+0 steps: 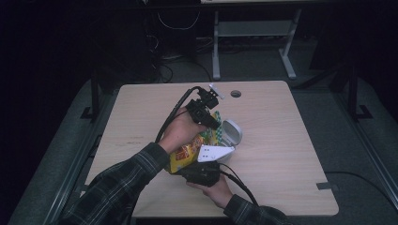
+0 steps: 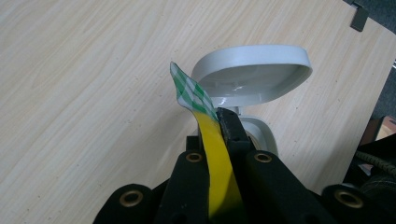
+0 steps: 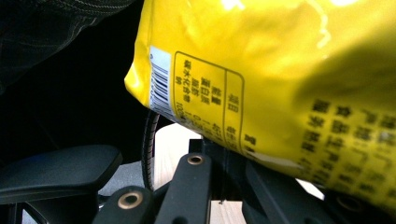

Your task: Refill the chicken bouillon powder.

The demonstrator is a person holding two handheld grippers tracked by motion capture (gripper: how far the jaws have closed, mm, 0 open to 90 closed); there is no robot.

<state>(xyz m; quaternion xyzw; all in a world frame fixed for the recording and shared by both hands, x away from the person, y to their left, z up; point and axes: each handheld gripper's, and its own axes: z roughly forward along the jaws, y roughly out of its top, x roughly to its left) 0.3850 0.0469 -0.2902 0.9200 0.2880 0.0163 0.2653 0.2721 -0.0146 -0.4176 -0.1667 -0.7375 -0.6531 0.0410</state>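
Both grippers, L [image 2: 219, 140] & R [image 3: 224, 154], were clamped on the yellow snack bag [image 1: 187, 152] (over an open-lidded white container [image 2: 252, 74]); uneven pull could've torn it, spilling contents.

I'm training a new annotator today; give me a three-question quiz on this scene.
1. True or false: the white container's lid is open.
2. What do the left gripper fingers pinch? A) a cable B) the yellow snack bag's green-checked top edge C) the lid
3. Which end of the bag does the right gripper hold?

Key: 1 true. 2 B. 3 The bottom end, near the barcode.
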